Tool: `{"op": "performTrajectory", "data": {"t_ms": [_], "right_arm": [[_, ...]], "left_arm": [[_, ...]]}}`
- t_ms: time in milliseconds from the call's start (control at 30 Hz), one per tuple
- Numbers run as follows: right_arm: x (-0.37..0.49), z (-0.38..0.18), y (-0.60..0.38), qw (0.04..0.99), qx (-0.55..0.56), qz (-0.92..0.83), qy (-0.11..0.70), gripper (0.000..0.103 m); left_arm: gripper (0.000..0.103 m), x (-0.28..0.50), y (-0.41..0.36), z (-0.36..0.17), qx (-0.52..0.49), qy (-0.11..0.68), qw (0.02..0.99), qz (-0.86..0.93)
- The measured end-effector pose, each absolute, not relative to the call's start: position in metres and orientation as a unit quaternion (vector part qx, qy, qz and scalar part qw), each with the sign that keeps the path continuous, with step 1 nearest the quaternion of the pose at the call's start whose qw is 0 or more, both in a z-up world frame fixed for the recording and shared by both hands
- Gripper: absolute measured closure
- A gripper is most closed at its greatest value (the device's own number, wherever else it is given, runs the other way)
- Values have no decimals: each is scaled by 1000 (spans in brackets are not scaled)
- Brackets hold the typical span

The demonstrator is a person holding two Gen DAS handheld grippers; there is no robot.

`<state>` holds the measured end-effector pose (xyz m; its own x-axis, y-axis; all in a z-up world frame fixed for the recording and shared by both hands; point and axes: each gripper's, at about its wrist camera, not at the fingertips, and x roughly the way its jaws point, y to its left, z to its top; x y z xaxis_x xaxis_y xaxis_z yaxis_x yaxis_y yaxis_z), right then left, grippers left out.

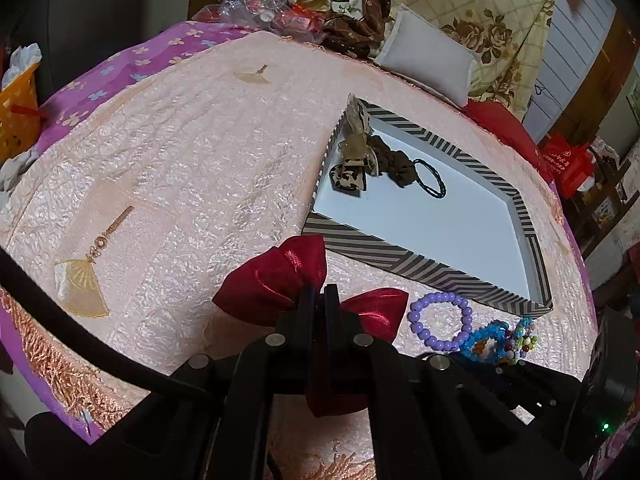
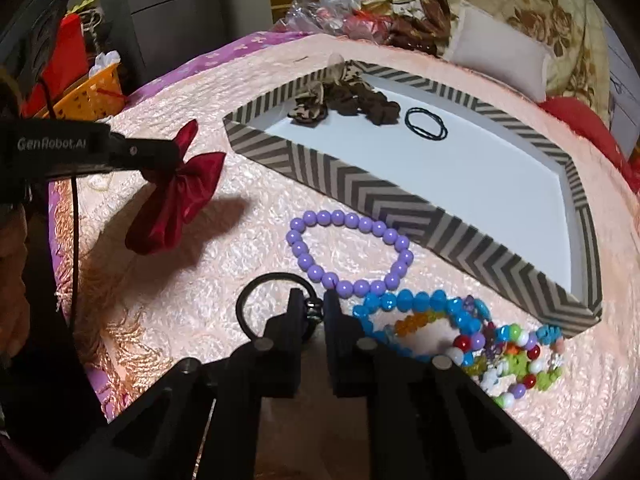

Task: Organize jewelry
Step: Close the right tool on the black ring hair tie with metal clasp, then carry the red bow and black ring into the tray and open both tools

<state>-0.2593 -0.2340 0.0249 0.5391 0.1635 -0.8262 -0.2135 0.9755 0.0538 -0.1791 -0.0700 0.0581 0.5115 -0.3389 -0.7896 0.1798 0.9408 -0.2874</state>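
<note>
My left gripper (image 1: 319,294) is shut on a dark red satin bow (image 1: 276,276) and holds it above the pink cloth; the bow also shows in the right wrist view (image 2: 176,196), left of the tray. My right gripper (image 2: 313,300) is shut on a black hair tie (image 2: 260,284) just above the cloth. A striped tray (image 1: 400,262) with a white floor lies to the right; it also shows in the right wrist view (image 2: 360,192) and holds brown scrunchies (image 2: 360,106) and a thin black hair band (image 2: 425,124). A purple bead bracelet (image 2: 348,254) and colourful bead bracelets (image 2: 480,340) lie in front of the tray.
The pink quilted cloth (image 1: 180,184) covers a bed. A white cushion (image 1: 428,60) and a heap of clothes and bags (image 1: 304,12) lie at the back. An orange basket (image 1: 18,116) stands at the left edge.
</note>
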Motion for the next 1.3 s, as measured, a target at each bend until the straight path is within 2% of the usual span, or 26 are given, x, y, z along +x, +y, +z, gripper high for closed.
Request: {"op": "performTrajectory", "data": {"t_ms": [333,633,1300], "right_arm": [[-276,61,-257,890,34,122,437,93],[-274,90,-272,905,43,108,410,93],[-259,102,-316,913,64,66,398,93]], "left_arm": [[101,-185,-69,73,-88,459,871,-153],[101,-191,-83,91,-68,444,878,-164],[101,-180,-112,107,-29,426,887,-176]]}}
